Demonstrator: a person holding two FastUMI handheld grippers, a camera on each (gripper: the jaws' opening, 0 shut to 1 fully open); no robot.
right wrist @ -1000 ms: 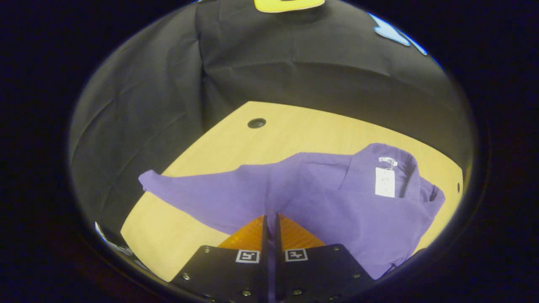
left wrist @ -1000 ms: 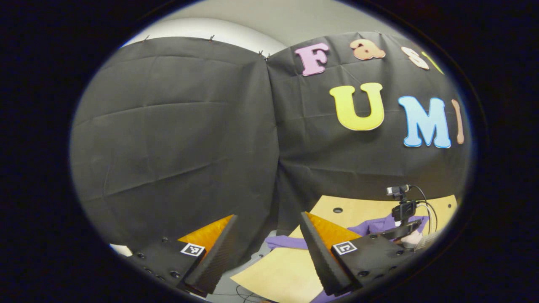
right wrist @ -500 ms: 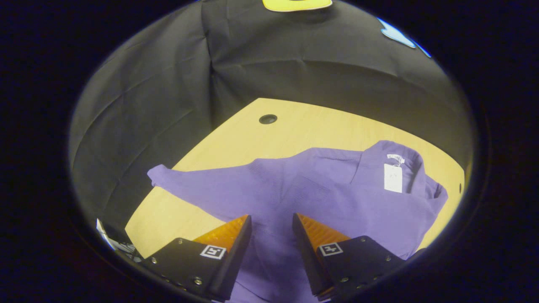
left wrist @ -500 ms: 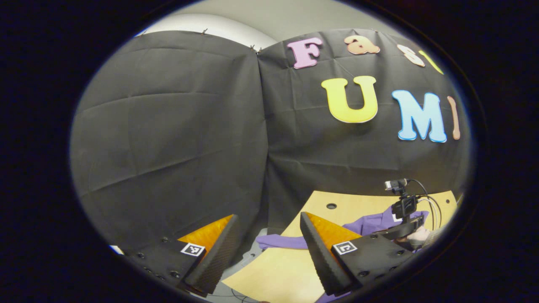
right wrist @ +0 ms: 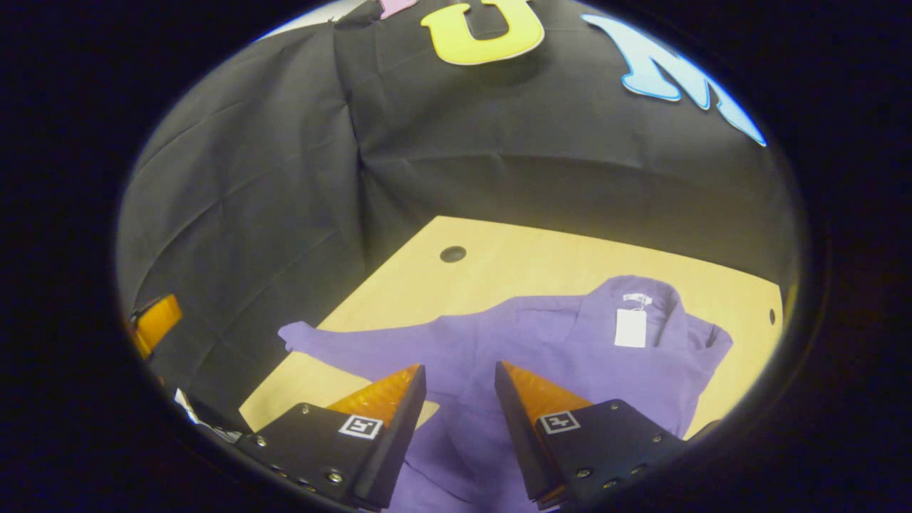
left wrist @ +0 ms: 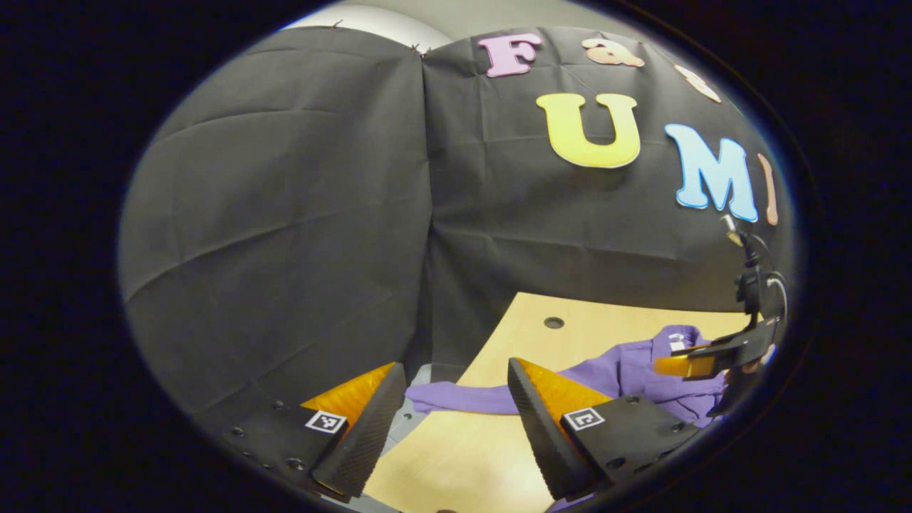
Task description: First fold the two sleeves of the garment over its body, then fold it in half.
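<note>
A purple garment (right wrist: 541,349) lies on the light wooden table (right wrist: 513,249), collar and white tag (right wrist: 630,328) at the far right. One sleeve (right wrist: 342,342) stretches left to the table's edge. My right gripper (right wrist: 459,374) hangs open above the garment's body, nothing between its fingers. In the left gripper view the same sleeve (left wrist: 456,397) lies across the table corner. My left gripper (left wrist: 450,377) is open and empty, off the table's left edge, above that sleeve's end. The right gripper (left wrist: 702,363) shows there at the far right, over the garment (left wrist: 641,374).
The table has a round cable hole (right wrist: 453,254) near its far left corner and a smaller hole (right wrist: 771,315) at the right edge. Black cloth walls stand close behind and to the left of the table. The left gripper (right wrist: 153,324) shows at the left rim.
My right gripper was shut on the garment a second ago, then opened and lifted away. The left gripper view has tilted down and shifted, bringing more table and the sleeve into sight.
</note>
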